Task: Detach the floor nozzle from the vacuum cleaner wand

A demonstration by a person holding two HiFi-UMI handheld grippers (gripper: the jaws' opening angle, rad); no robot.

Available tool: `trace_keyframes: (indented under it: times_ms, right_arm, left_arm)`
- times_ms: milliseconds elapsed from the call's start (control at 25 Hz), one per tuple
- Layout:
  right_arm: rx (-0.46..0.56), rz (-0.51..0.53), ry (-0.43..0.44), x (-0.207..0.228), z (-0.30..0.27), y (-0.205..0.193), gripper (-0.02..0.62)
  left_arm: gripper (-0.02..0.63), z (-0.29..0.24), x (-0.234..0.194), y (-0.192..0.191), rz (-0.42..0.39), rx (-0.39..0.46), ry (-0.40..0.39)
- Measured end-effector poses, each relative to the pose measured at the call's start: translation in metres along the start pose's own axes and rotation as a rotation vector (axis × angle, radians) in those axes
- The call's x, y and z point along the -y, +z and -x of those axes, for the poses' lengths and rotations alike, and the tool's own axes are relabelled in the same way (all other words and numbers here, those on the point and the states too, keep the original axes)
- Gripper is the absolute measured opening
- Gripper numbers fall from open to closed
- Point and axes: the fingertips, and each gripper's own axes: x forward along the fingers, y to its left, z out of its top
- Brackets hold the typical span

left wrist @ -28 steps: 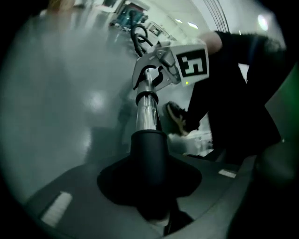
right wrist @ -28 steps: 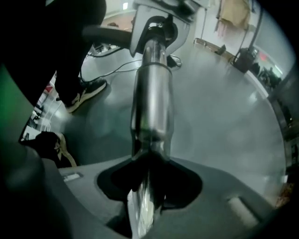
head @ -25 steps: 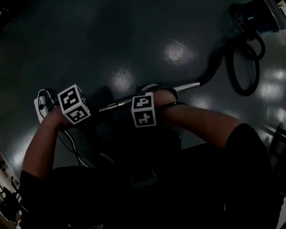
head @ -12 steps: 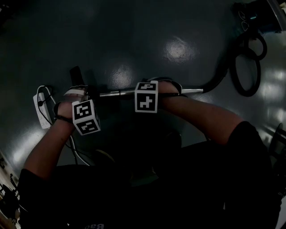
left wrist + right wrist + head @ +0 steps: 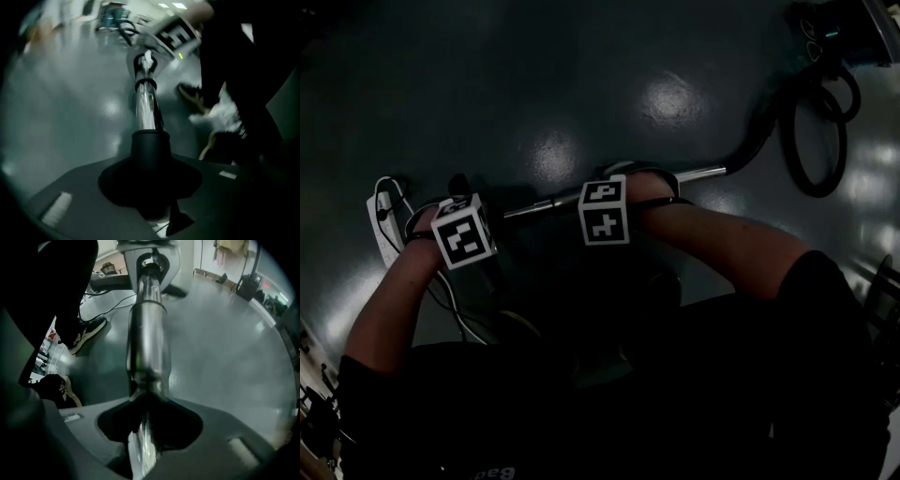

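Left tool grips the floor nozzle by its smooth black plastic neck, a round collar pinched between the jaws. The head of the nozzle cannot be made out. The wand is seated in that collar and rises from it as a polished chrome tube. Further along, the right tool is closed on the wand, which passes straight between its jaws; a stepped joint in the metal sits just beyond them.

From the head view, the wand lies low over the glossy dark grey floor, which carries pale reflections. Its far end meets a curved black hose. The hose coils in a loop near the vacuum body at the top right. A white power strip with thin cables lies just beside the left tool. A dark shoe stands near the wand, to one side and not touching it.
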Motion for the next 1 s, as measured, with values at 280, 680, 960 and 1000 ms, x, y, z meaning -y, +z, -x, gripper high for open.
trace_keyframes:
  times_ms: [280,680,960,1000]
  right_arm:
    - [-0.015,-0.074,0.010,0.001,-0.018,-0.025,0.133]
    - [-0.068,-0.006,-0.060,-0.007,-0.064,-0.030,0.133]
    - [-0.083,-0.005,-0.070,-0.003,-0.070,-0.030,0.143]
    - [-0.083,-0.003,-0.068,-0.004,-0.070,-0.031,0.144]
  left_arm:
    - [0.132,-0.021,-0.046,-0.014,-0.069,0.098,0.355]
    - [0.137,-0.110,-0.019,-0.044,-0.219,-0.129,0.266]
    - [0.138,-0.125,-0.006,-0.032,-0.160,-0.098,0.221]
    - [0.143,-0.126,-0.006,-0.031,-0.165,-0.100,0.220]
